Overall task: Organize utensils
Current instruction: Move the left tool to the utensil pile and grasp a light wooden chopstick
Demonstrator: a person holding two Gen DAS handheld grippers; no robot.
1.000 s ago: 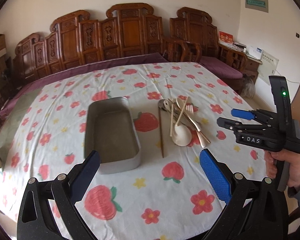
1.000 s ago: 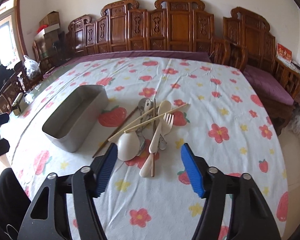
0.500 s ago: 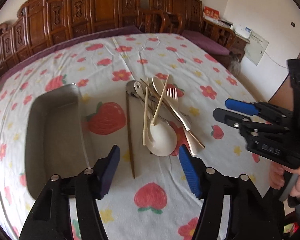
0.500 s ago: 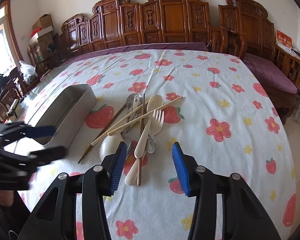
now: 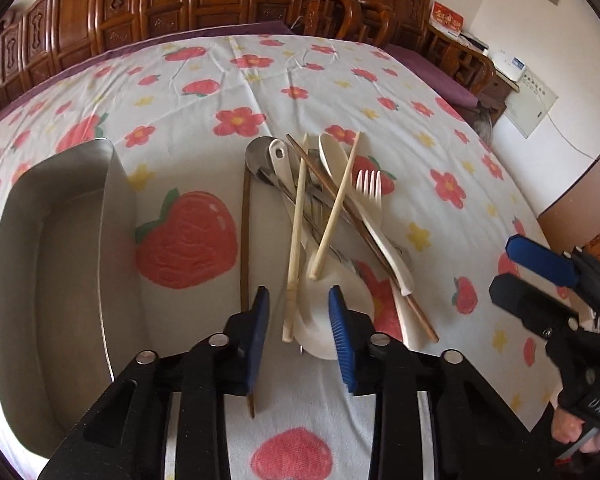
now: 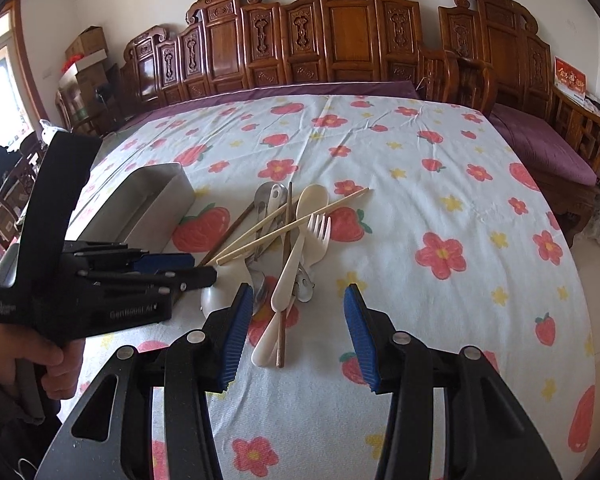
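A pile of utensils lies on the flowered cloth: a metal spoon [image 5: 260,156], a cream plastic spoon [image 5: 332,152], a cream fork [image 5: 370,188], two pale chopsticks [image 5: 298,220], a dark chopstick [image 5: 245,240] and a white ceramic soup spoon [image 5: 324,320]. My left gripper [image 5: 298,312] hangs low over the pile's near end and its jaws are closing. One pale chopstick's end and the soup spoon's bowl lie between the pads, which do not touch them. My right gripper [image 6: 298,312] stands open above the cream spoon's handle [image 6: 284,280].
A grey metal tray [image 5: 60,260], with nothing in it, sits left of the pile, also seen as the tray [image 6: 148,200] from the right. Carved wooden chairs [image 6: 340,32] line the table's far side. A hand [image 6: 60,364] holds the left gripper's grip.
My left gripper has come forward and down from above the tray side to the pile's near end, its jaws narrowing. The right gripper narrowed a little and has since stayed still.
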